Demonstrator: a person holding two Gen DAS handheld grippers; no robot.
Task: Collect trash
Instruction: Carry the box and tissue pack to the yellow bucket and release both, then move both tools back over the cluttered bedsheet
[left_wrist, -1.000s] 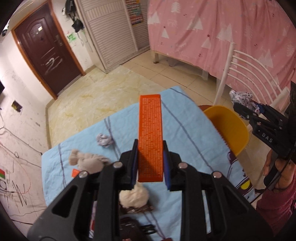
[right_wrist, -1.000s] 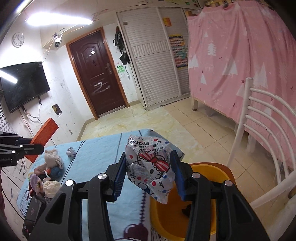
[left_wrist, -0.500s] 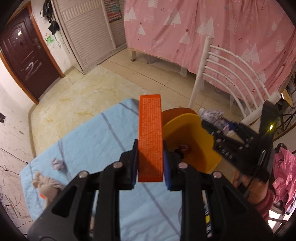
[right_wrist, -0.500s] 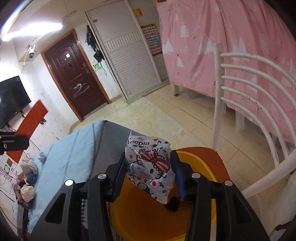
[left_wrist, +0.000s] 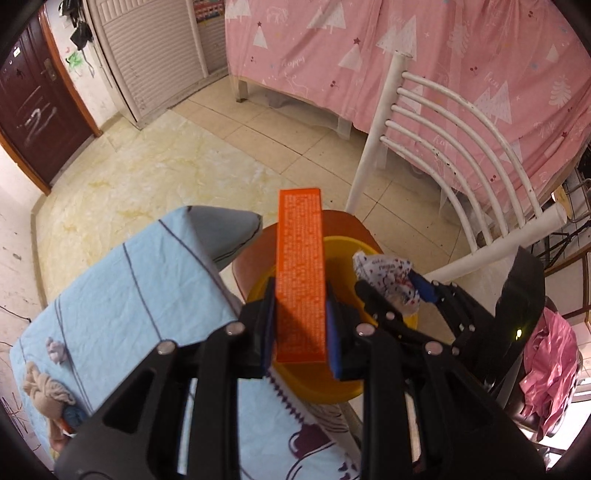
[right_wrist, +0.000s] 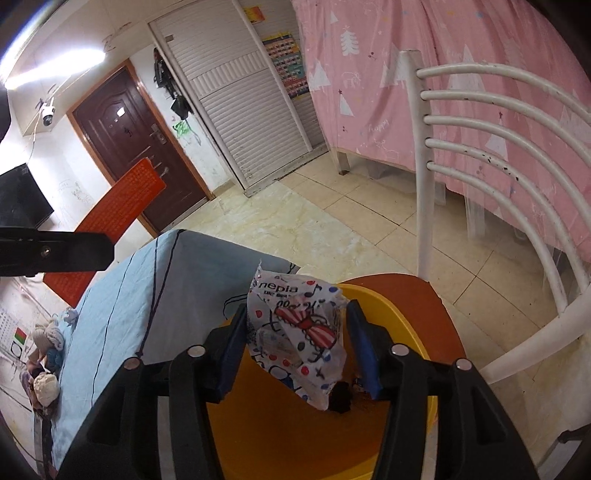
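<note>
My left gripper (left_wrist: 301, 295) is shut on a long orange box (left_wrist: 301, 258), which stands up between the pads over the near rim of a yellow basin (left_wrist: 332, 384). The basin sits on a brown chair seat (left_wrist: 343, 225) beside the table. My right gripper (right_wrist: 295, 325) hangs over the basin (right_wrist: 295, 424) with a crumpled cartoon-print wrapper (right_wrist: 295, 332) between its blue pads. Its jaws are opening, and the wrapper still hangs in place touching both pads. In the left wrist view the right gripper (left_wrist: 391, 291) and wrapper (left_wrist: 384, 269) are just right of the orange box.
A table with a light blue cloth (left_wrist: 129, 280) lies to the left, with a crumpled tissue (left_wrist: 55, 350) and a stuffed toy (left_wrist: 44, 387) on it. The chair's white slatted back (left_wrist: 443, 147) rises behind the basin. A pink curtain (left_wrist: 406, 55) covers the far side.
Both grippers swung from over the table to over the yellow basin and sank. The orange box stays gripped. The right jaws stand wider around the wrapper than before.
</note>
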